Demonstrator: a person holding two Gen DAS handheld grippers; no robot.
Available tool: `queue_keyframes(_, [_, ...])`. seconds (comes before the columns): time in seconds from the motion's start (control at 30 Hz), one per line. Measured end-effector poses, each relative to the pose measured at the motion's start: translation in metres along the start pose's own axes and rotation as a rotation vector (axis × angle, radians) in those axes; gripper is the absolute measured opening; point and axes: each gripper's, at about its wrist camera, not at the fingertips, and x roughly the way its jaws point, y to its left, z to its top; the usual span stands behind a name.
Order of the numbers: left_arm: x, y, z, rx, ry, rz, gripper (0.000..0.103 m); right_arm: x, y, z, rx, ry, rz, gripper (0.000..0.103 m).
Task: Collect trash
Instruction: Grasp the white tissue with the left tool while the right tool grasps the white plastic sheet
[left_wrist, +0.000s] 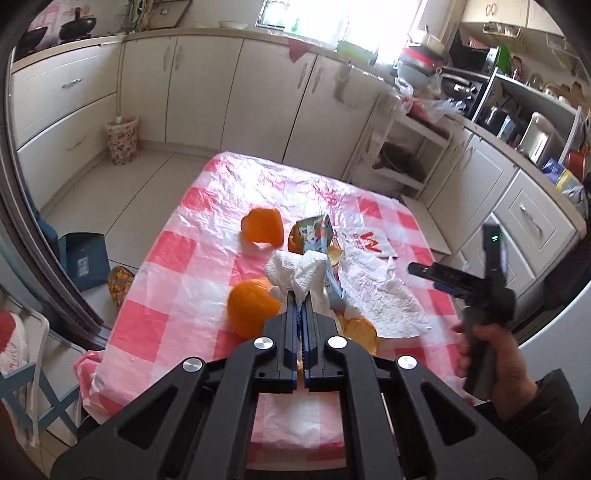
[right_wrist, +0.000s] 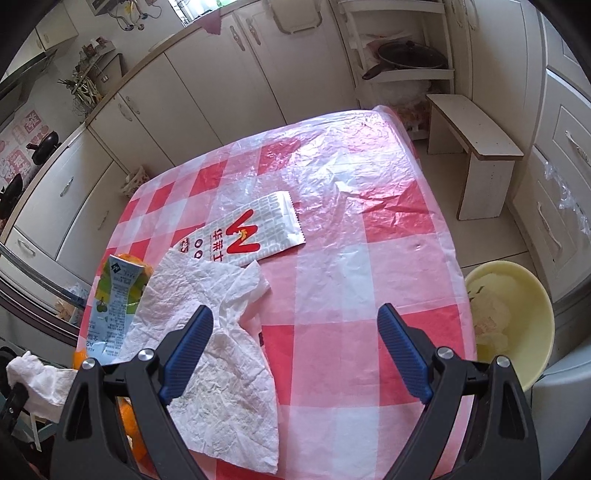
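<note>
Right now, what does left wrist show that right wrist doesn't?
Left wrist only: orange peels, the left tongs shut on a crumpled tissue, and the hand carrying the right tongs.
Right wrist only: the right tongs open over the table, and a yellow bin beside it.
Both: juice carton, flat paper towel, printed paper bag, checked tablecloth.

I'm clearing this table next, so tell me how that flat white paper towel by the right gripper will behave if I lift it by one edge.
The flat paper towel looks thin and creased, so it will probably droop, not stay flat. It seems very light and should lift easily, like the crumpled tissue bunched in the left hand-held gripper. One edge lies against the juice carton, which may get nudged.
</note>
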Motion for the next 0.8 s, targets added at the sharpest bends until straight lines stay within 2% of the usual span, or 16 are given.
queue_keyframes(0.13, [-0.011, 0.008, 0.0, -0.029, 0.0, -0.016, 0.003, 0.021, 0.013, 0.005, -0.029, 0.042, 0.001, 0.087])
queue_keyframes(0.27, [-0.019, 0.011, -0.001, -0.025, 0.003, -0.016, 0.003, 0.034, 0.032, 0.009, -0.101, 0.043, -0.011, 0.073])
queue_keyframes(0.33, [-0.02, 0.011, -0.002, -0.024, 0.006, -0.015, 0.003, 0.038, 0.039, 0.013, -0.131, 0.055, -0.004, 0.057])
queue_keyframes(0.4, [-0.021, 0.011, -0.002, -0.021, 0.004, -0.01, 0.003, 0.042, 0.039, 0.016, -0.137, 0.086, 0.02, 0.013])
queue_keyframes(0.43, [-0.022, 0.011, -0.002, -0.021, 0.004, -0.009, 0.003, 0.041, 0.036, 0.016, -0.114, 0.095, 0.05, 0.01])
queue_keyframes(0.63, [-0.025, 0.013, -0.001, -0.038, 0.002, -0.021, 0.003, 0.005, 0.031, 0.02, -0.076, 0.035, 0.172, 0.006])
queue_keyframes(0.8, [-0.029, 0.008, -0.001, -0.041, -0.001, -0.042, 0.003, -0.037, 0.021, 0.016, -0.016, -0.031, 0.324, 0.007])
